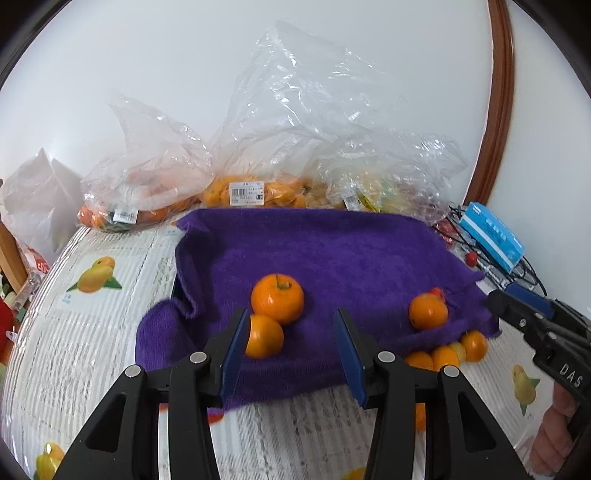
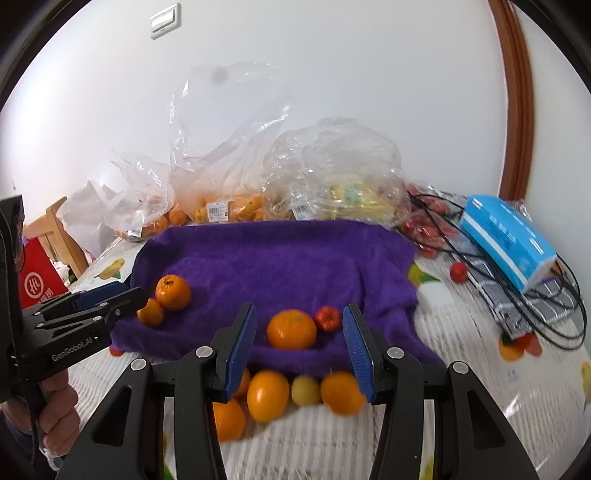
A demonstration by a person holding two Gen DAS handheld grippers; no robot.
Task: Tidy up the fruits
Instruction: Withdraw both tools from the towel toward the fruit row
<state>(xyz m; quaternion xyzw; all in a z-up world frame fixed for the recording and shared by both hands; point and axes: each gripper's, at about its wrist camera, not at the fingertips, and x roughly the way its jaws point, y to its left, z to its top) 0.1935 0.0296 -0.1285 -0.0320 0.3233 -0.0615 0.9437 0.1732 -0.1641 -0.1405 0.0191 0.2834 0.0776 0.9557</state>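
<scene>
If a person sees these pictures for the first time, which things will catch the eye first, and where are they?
The purple towel spread over the middle of the table stands out first, with bright oranges on it: a pair at its left and one beside a small red fruit. More oranges lie off its near edge. Behind it, crumpled clear plastic bags of fruit rise against the white wall.

blue tissue box [image 2: 508,240], black cables [image 2: 554,295], wall switch [image 2: 166,20], red box [image 2: 35,282], brown door frame [image 2: 519,92]
</scene>
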